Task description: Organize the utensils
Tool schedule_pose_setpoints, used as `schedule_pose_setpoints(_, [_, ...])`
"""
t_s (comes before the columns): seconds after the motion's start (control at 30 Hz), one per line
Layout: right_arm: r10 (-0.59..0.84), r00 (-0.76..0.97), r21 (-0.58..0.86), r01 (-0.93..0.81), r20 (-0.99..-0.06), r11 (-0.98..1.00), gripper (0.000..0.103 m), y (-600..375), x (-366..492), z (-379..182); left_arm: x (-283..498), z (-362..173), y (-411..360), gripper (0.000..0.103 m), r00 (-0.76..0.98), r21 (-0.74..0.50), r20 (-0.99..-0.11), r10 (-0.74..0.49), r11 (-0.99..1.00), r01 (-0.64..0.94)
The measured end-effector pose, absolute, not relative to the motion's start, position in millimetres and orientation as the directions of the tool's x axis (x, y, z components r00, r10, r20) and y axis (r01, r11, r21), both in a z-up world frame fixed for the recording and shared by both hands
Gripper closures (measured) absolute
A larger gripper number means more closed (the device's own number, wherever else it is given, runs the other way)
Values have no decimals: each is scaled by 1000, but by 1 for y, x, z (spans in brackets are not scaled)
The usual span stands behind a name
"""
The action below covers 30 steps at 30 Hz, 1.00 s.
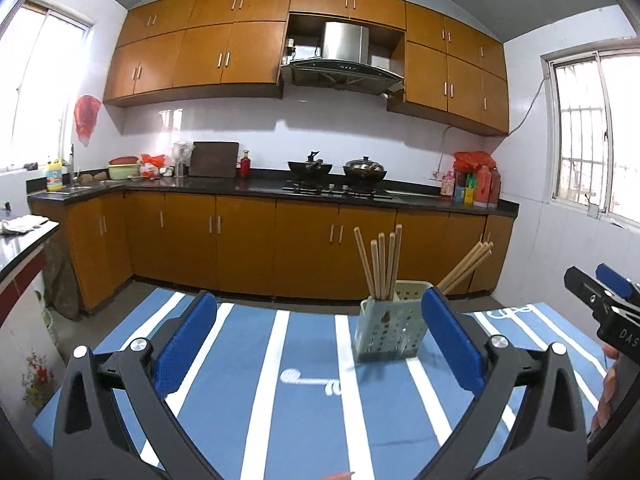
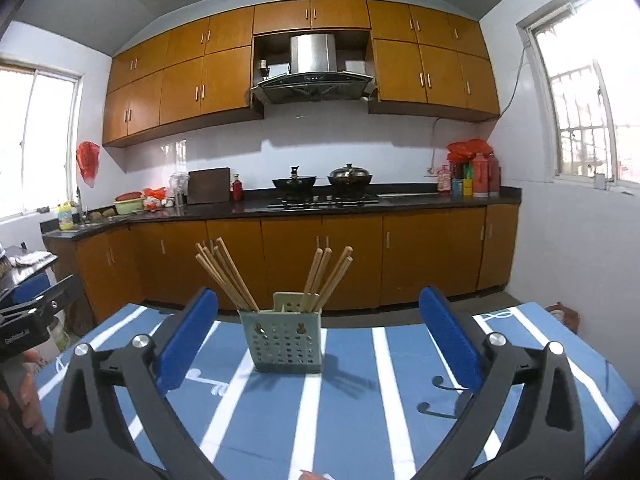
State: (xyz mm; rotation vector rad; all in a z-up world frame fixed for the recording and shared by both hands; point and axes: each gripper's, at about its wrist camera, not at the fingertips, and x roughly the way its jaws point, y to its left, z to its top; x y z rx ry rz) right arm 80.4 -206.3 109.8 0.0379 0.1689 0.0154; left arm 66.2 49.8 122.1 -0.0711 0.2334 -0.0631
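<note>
A pale green perforated utensil holder (image 1: 386,330) (image 2: 286,342) stands upright on the blue striped tablecloth (image 1: 280,400) (image 2: 352,400). Several wooden chopsticks (image 1: 382,264) (image 2: 228,276) lean in its two compartments, one bunch to each side. My left gripper (image 1: 320,312) is open with nothing between its blue pads; the holder stands just ahead of its right finger (image 1: 452,336). My right gripper (image 2: 318,312) is open too, and the holder stands ahead between its fingers, apart from both pads. Each gripper shows at the edge of the other's view.
Beyond the table's far edge runs a gap of floor, then brown kitchen cabinets (image 2: 360,252) with a black counter, a stove and two woks (image 2: 348,178). A dark side counter (image 1: 24,248) stands at the left. A hand (image 2: 30,396) holds the left gripper.
</note>
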Motion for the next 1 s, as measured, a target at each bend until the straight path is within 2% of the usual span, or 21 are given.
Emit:
schedule_pose_setpoints(0.3, [-30,984,-24,26,-177,999,4,-197,35,71,31,89,48,2,965,-70,-259,-48,997,31])
schedule_pose_setpoints(0.6, [-10,960,24,17,-279,1000,4,-201,17,26,10,56,43,2,959,-47,-281,-45,998,33])
schedule_pose_setpoints(1.0, [-16,934,14,22,-356,1000,4,-198,7,-21,-3,15,37,2,940,-36,-339,-45,999,35])
